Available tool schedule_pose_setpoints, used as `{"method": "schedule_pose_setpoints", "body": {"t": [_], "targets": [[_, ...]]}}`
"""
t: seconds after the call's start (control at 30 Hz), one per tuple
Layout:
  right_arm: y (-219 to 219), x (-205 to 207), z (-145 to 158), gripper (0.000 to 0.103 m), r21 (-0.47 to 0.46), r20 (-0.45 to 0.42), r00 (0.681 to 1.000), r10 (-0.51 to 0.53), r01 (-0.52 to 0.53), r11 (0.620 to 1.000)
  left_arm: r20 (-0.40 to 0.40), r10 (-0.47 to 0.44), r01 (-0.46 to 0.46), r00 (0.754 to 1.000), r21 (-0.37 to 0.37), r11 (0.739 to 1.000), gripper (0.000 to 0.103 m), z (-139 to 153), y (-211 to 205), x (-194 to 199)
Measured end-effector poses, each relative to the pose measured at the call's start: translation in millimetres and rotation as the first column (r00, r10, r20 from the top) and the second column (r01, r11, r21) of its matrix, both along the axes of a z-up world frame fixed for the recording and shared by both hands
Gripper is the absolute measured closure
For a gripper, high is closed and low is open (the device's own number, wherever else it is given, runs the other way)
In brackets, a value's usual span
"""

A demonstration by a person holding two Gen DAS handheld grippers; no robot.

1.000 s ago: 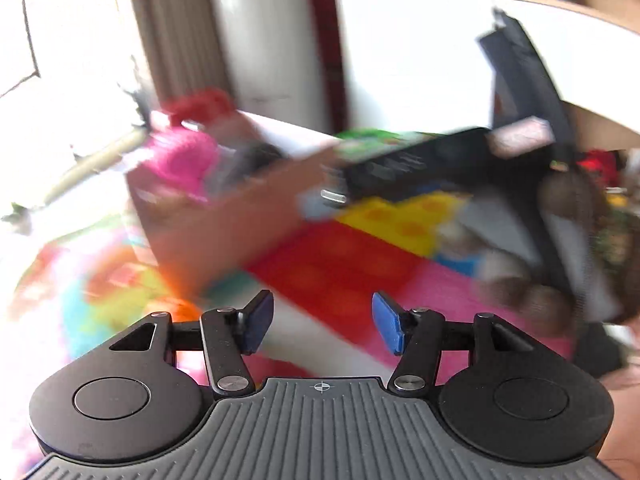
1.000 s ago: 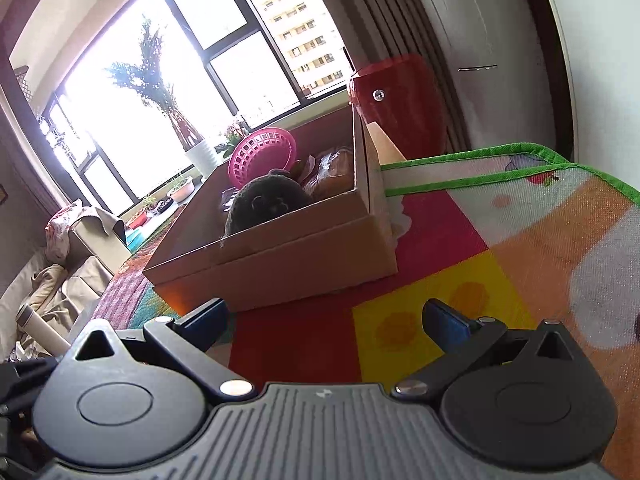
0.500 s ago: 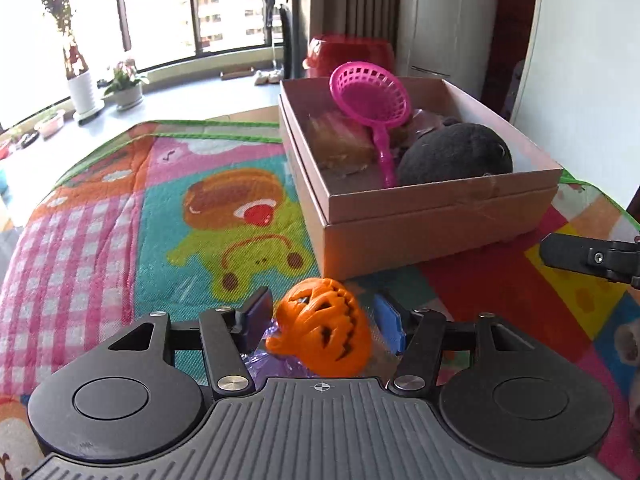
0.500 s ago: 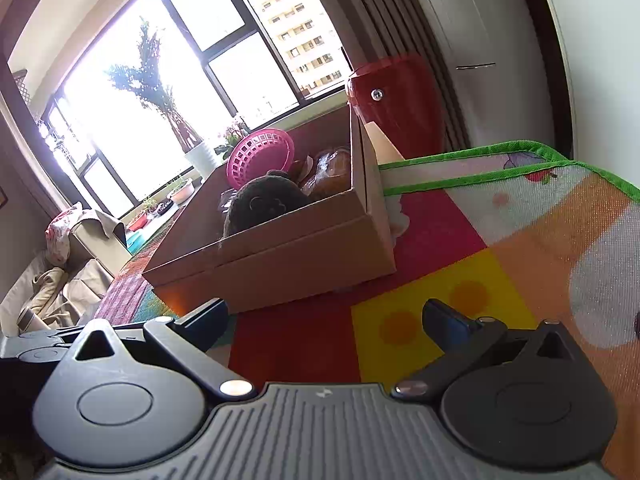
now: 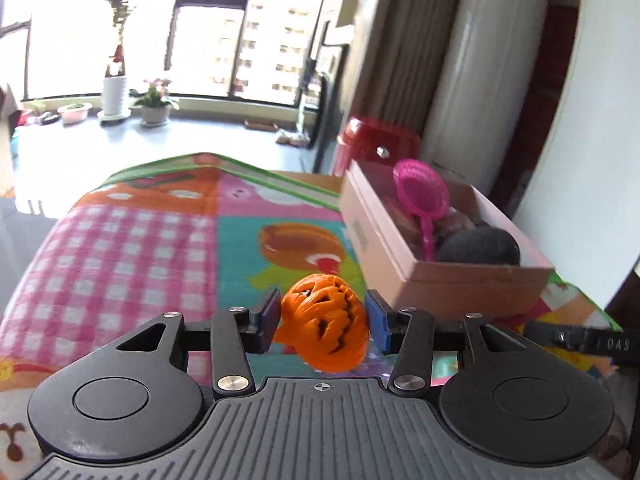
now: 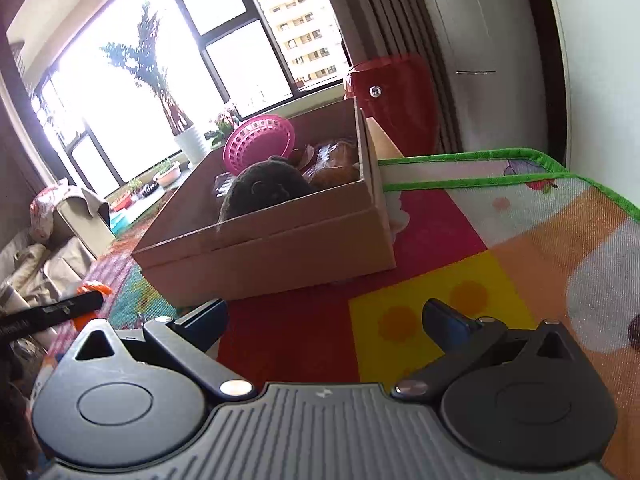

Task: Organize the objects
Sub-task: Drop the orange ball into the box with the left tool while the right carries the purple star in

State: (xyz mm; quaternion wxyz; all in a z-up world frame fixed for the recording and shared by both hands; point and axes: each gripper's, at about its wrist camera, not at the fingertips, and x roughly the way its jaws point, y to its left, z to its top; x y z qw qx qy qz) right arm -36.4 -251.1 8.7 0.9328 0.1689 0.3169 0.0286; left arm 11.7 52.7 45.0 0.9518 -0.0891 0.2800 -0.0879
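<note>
My left gripper [image 5: 322,322] is shut on an orange toy pumpkin [image 5: 326,326], held above the colourful play mat [image 5: 132,240]. A cardboard box [image 5: 380,240] stands to the right and beyond it, holding a pink plastic strainer [image 5: 420,196], a dark plush ball [image 5: 478,246] and wrapped items. My right gripper [image 6: 326,322] is open and empty, low over the mat, facing the same box [image 6: 280,252]. The pumpkin shows as an orange scrap [image 6: 94,290] at the left of the right wrist view.
A red plastic stool [image 5: 376,144] stands behind the box, near a white wall and curtains. Potted plants [image 5: 154,102] line the window sill. The right gripper's black finger [image 5: 580,342] shows at the right edge of the left wrist view. Clutter and cloth [image 6: 48,216] lie left of the mat.
My left gripper swung left from a blurred view of the box, closed on the orange pumpkin and lifted it. The right gripper has barely moved.
</note>
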Motion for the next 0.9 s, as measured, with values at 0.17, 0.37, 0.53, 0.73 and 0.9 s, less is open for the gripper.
{"method": "schedule_pose_setpoints", "body": {"t": [0.17, 0.37, 0.53, 0.73, 0.9], "targets": [[61.5, -7.4, 18.5, 0.000, -0.206, 0.029, 0.982, 0.189, -0.179, 0.962, -0.014, 0.135, -0.136, 0.991, -0.045, 0.990, 0.052, -13.4, 51.6, -7.7], [140.3, 9.7, 37.8, 0.002, -0.254, -0.013, 0.914, 0.406, -0.396, 0.882, 0.000, 0.168, -0.167, 0.986, -0.117, 0.979, 0.052, -34.8, 73.2, -13.0], [191.1, 46.6, 21.2, 0.014, -0.309, -0.141, 0.900, 0.413, -0.436, 0.845, 0.030, 0.153, -0.147, 0.988, -0.150, 0.978, 0.052, -35.8, 77.3, -18.7], [204.9, 53.5, 16.9, 0.049, -0.318, -0.200, 0.888, 0.414, -0.459, 0.830, 0.032, 0.157, -0.147, 0.987, -0.204, 0.968, 0.052, -39.8, 84.4, -20.9], [203.2, 35.5, 24.7, 0.050, -0.333, -0.195, 0.883, 0.426, -0.469, 0.818, 0.041, 0.160, -0.149, 0.986, -0.197, 0.969, 0.052, -39.7, 82.8, -22.3]]}}
